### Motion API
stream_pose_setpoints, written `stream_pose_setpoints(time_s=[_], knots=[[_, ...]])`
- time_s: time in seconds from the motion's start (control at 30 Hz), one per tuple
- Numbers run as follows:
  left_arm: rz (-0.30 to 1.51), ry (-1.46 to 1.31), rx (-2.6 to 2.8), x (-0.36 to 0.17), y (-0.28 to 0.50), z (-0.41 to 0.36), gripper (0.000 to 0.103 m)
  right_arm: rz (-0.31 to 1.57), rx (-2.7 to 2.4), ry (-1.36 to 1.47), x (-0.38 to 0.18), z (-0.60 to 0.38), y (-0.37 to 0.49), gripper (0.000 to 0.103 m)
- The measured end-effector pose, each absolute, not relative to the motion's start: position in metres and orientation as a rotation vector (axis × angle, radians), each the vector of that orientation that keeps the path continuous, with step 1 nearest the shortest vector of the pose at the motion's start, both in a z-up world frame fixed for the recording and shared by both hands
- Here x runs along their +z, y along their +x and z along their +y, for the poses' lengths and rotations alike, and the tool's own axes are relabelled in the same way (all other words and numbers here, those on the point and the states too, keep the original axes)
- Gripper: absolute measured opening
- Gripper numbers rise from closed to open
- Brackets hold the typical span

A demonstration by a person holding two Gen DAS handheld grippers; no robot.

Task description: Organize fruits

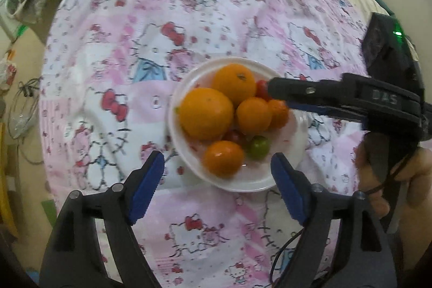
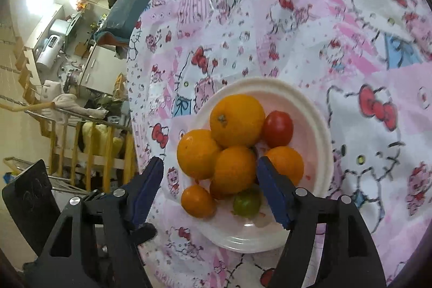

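Evidently both claws, left gripper (image 1: 217,174) and right gripper (image 2: 210,180), stood spread and empty over the white plate (image 1: 243,184), where smooth, round oranges (image 1: 206,114) and softer tomatoes (image 2: 278,128) lay heaped; each seemed to want a gentle pinch across its middle.

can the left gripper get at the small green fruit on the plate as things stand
Probably yes: the left gripper is open above the plate, and the green fruit lies exposed near its edge, though a small orange crowds it.
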State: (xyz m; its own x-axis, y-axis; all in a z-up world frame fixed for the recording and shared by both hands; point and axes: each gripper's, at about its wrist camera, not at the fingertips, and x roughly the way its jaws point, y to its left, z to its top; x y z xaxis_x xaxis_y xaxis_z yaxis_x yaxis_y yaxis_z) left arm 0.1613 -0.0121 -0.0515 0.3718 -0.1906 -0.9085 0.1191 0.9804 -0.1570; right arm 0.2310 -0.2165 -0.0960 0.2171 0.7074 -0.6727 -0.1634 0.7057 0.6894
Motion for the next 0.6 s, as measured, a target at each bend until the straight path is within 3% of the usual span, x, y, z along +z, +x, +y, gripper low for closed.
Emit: stream_pose_setpoints(time_s=[0.27,0.6], knots=[[1.138,-0.083,-0.138,-0.048,0.145,0.001,0.079,1.190,0.596,0.604,-0.090,-0.243,0.219,0.075],[1.043,-0.073,-0.092,-0.036,0.122,0.004,0.079,1.063,0.536,0.457,-0.046,-0.245,0.169,0.078]])
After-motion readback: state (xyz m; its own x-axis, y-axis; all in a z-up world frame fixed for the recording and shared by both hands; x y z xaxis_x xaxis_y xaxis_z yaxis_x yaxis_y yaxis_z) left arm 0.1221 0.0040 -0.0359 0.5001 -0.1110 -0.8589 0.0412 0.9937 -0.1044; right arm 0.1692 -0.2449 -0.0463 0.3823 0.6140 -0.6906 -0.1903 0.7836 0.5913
